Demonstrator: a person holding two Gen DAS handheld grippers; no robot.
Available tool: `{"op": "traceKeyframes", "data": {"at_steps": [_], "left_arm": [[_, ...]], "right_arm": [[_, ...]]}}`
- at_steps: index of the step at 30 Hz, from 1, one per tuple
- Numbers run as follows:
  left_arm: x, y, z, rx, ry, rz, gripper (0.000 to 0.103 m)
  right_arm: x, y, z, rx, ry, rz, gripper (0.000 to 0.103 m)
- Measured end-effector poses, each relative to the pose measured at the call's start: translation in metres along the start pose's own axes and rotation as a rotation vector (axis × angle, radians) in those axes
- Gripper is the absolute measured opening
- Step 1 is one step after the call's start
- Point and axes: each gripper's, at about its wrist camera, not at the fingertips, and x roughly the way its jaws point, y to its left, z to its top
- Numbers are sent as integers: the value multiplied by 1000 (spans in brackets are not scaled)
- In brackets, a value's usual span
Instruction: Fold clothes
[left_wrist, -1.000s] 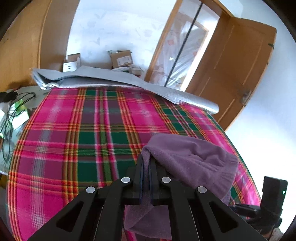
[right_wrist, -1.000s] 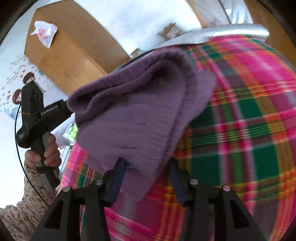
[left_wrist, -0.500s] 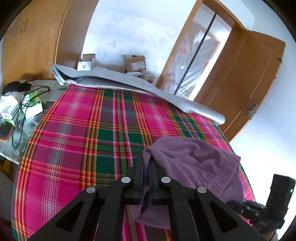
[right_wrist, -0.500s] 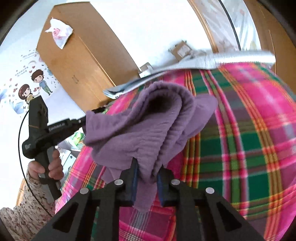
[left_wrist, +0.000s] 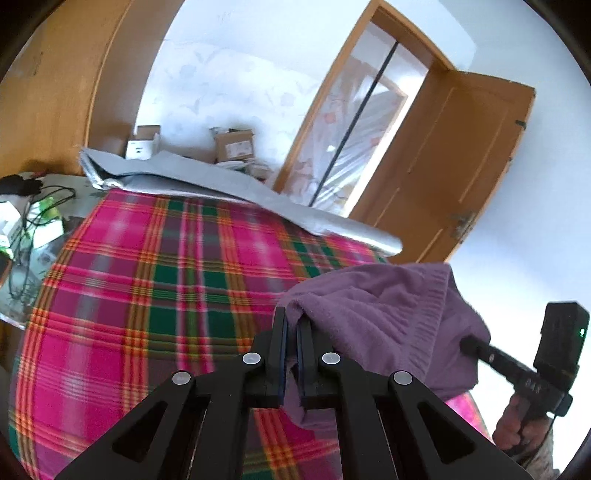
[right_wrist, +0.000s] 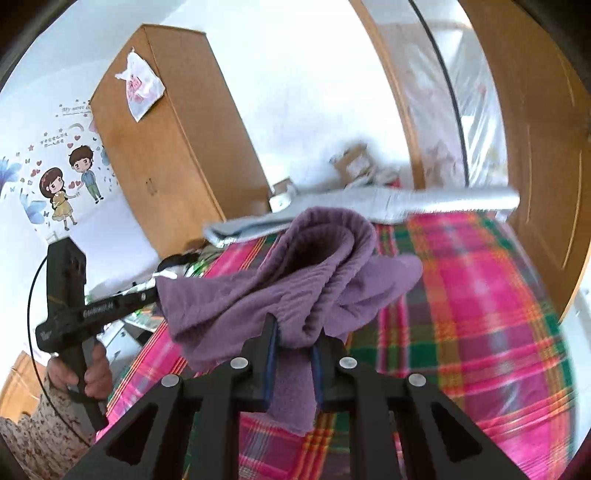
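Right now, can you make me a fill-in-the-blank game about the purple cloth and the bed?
1. The left gripper is shut on the ____ garment.
2. The right gripper grips the ____ garment too.
3. The blanket under it has a ____ pattern.
4. Behind the bed, the wooden door stands ____.

Missing words: purple; same; plaid; open

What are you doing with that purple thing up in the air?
A person is folding a purple garment over a bed with a plaid blanket. The left gripper is shut on one edge of it and the right gripper is pinched on another part. The cloth hangs bunched between the two, lifted above the blanket, not yet laid flat.
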Motion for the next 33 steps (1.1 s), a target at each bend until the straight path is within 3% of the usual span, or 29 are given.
{"op": "traceKeyframes", "data": {"at_steps": [3,7,12,17,24,29,33], "left_arm": [[-4,-10,-5,-1,-5,-25,4],[-13,-7,-12,-26,-14,-19,4],[-29,20,-34,-78,-16,60,4],[-33,64,-64,-208,30,144,4],[-30,95,-94,-276,78,192,4],[-30,91,-91,-242,71,196,4],[-29,101,-93,-300,87,189,4]], "right_arm": [[-13,4,11,-40,-18,-16,16],[-4,8,11,-85,25,-27,16],[28,8,-12,-63,123,36,16],[65,13,-42,-45,227,89,16],[83,23,-43,-64,245,50,19],[79,30,-37,-100,230,10,21],[66,27,-36,-87,212,9,22]]}}
